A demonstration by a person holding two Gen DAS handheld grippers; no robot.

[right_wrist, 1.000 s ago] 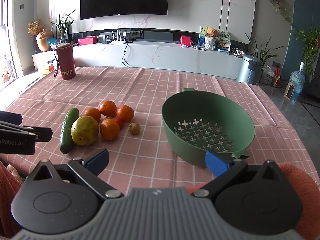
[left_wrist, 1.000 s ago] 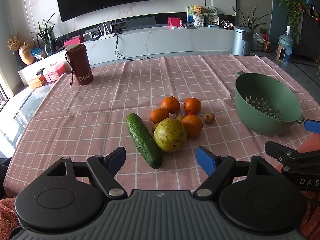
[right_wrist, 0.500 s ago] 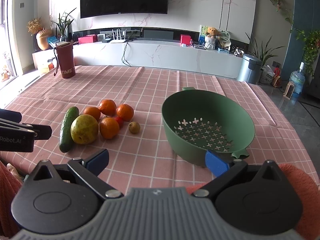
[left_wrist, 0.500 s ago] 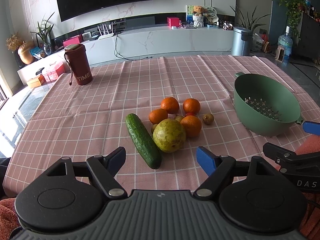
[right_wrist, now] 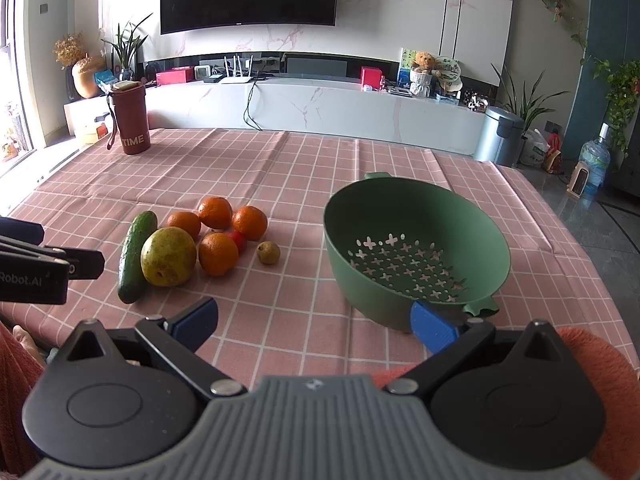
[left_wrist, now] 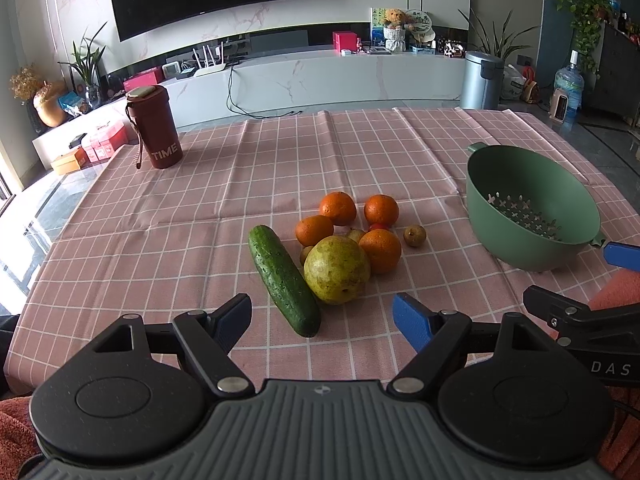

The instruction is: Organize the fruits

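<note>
A: Looking at the left wrist view, where does the fruit sit?

B: Mid-frame on the pink checked cloth point(left_wrist: 200, 208): four oranges point(left_wrist: 338, 208), a big yellow-green pear point(left_wrist: 336, 270) touching the cucumber point(left_wrist: 284, 280) on its left, and a small brown fruit point(left_wrist: 415, 236) a little apart on the right. A red one point(right_wrist: 239, 240) peeks out between the oranges in the right wrist view.

A: And the green colander point(left_wrist: 532, 216)?

B: Right of the frame, empty, well apart from the pile. I judge it is the place the fruit should go, which is why it stands open side up within reach.

A: Grippers?

B: The left gripper point(left_wrist: 322, 316) has its jaws wide apart and empty, low in the frame just short of the cucumber's near end. The right gripper point(right_wrist: 316, 320) is also spread and empty, one blue pad point(right_wrist: 434, 326) in front of the colander's near handle. Both look poised for a first pick.

A: Any change from a second ago?

B: Very little. The pile sits slightly higher in the left view, nothing has been lifted, and both jaws are as wide as before.
</note>
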